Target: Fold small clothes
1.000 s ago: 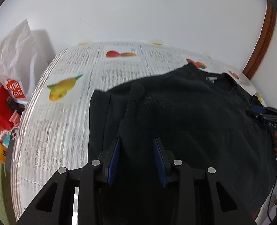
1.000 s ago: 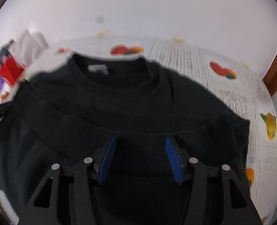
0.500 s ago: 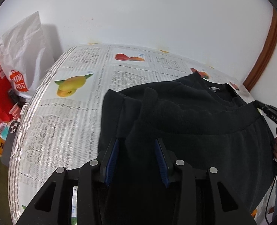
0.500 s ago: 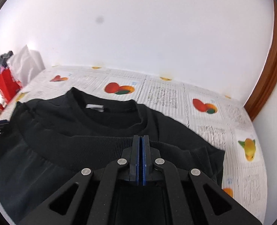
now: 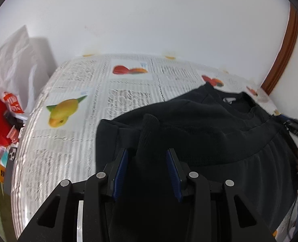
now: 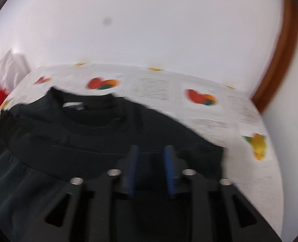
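The black sweatshirt (image 5: 219, 133) lies on the fruit-print tablecloth (image 5: 128, 92), collar (image 6: 92, 109) toward the wall, with the ribbed hem (image 6: 68, 161) brought up over the body to just short of the collar. This indicates that the bottom-to-top fold is largely laid, though the hem band sits curved and uneven, not square to the collar. The left gripper (image 5: 146, 169) has its jaws partly spread, with a raised ridge of dark fabric between them; whether the pads press on it cannot be told. The right gripper (image 6: 151, 171), at the hem edge on the opposite side of the sweatshirt from the left one, is opening its jaws; the view is blurred, and fabric lies between and under the pads without a visible pinch. Remaining work, by judgement: releasing both corners, flattening the hem, and any further side folds.
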The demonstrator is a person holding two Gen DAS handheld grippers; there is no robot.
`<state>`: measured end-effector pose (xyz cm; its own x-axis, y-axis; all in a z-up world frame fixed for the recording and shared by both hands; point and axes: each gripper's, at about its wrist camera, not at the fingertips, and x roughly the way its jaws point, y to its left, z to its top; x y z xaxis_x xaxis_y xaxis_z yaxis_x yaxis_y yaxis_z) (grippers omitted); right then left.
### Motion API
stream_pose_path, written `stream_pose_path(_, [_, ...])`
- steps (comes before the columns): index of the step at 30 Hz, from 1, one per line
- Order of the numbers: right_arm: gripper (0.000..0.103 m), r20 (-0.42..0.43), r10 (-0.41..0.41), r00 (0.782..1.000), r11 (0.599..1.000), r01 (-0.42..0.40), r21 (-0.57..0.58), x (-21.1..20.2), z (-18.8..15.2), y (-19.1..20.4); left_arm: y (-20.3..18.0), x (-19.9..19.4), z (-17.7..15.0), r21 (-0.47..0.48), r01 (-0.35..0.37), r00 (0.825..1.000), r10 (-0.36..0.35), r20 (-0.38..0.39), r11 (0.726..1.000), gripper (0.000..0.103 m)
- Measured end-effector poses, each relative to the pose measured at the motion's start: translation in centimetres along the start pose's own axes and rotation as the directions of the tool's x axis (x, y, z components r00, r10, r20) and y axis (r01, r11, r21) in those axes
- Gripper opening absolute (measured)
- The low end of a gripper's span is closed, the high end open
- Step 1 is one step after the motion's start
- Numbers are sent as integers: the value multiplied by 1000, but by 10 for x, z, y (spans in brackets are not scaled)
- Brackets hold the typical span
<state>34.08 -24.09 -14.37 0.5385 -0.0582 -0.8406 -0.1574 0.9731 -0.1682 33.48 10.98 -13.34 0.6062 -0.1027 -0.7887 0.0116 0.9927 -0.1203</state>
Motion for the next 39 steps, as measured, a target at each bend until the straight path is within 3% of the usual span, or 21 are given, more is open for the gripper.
stream_pose_path(2, [39, -35, -13, 999, 999, 15, 42, 5, -3, -19, -2, 6, 1, 0, -10, 1000, 10, 1, 1000, 33])
stream_pose_path(4, [39, -98, 8, 995, 999, -4, 39, 20, -9, -30, -3, 9, 1, 2, -35, 999, 35, 5, 999, 15])
stream_pose_path(6, [38, -106, 17, 994, 1000, -15, 21, 28, -14, -30, 0, 7, 3, -8, -42, 999, 43, 31, 999, 9])
stream_pose_path(8, [23, -86, 10, 996, 1000, -9, 20, 27, -15, -31, 9, -4, 6, -62, -39, 994, 45, 98, 997, 9])
stream_pose_path(11, [9, -15, 25, 1000, 1000, -25, 14, 15, -13, -35, 18, -7, 10, -103, 8, 993, 4, 117, 995, 9])
stream_pose_path(14, [8, 69, 20, 997, 999, -24, 47, 2, -11, -44, 16, 0, 12, -91, -12, 995, 21, 101, 996, 9])
stream_pose_path(16, [8, 64, 32, 997, 996, -37, 79, 7, -10, -51, 15, 6, 12, -90, -20, 996, 28, 87, 996, 9])
stream_pose_path(17, [6, 42, 8, 999, 997, -11, 75, 14, -10, -51, 14, 9, 13, -90, -22, 997, 29, 73, 996, 9])
stream_pose_path(18, [0, 22, -67, 998, 996, 65, 65, 21, -11, -53, 13, 13, 13, -88, -37, 997, 43, 58, 995, 9])
stream_pose_path(19, [0, -23, -145, 989, 986, 147, 74, 33, -12, -60, 11, 13, 12, -86, -43, 998, 47, 51, 995, 9])
stream_pose_path(21, [0, -82, -97, 992, 978, 110, 178, 42, -14, -81, 12, 14, 12, -90, -35, 998, 39, 43, 995, 10])
stream_pose_path(22, [0, -56, -62, 996, 973, 73, 218, 36, -15, -89, 12, 13, 12, -86, -31, 999, 35, 41, 996, 10])
stream_pose_path(25, [0, -19, -76, 997, 978, 78, 195, 16, -15, -89, 10, 12, 11, -71, -42, 999, 44, 31, 997, 12])
stream_pose_path(31, [0, -57, -33, 998, 986, 42, 161, -14, -35, -80, 9, -1, 2, -79, -36, 999, 36, 5, 996, 18])
stream_pose_path(33, [2, -69, -19, 997, 986, 30, 163, -27, -48, -76, 7, -10, -6, -65, -47, 999, 47, -7, 997, 23])
stream_pose_path(35, [9, -86, -9, 996, 986, 23, 165, -38, -66, -72, 6, -21, -16, -56, -48, 999, 48, -13, 997, 25])
stream_pose_path(37, [34, -81, -10, 997, 983, 24, 183, -54, -87, -73, 7, -33, -29, -56, -43, 999, 42, -17, 998, 37])
stream_pose_path(39, [51, -79, 5, 997, 980, 11, 200, -66, -102, -74, 11, -47, -44, -51, -36, 999, 36, -13, 998, 53])
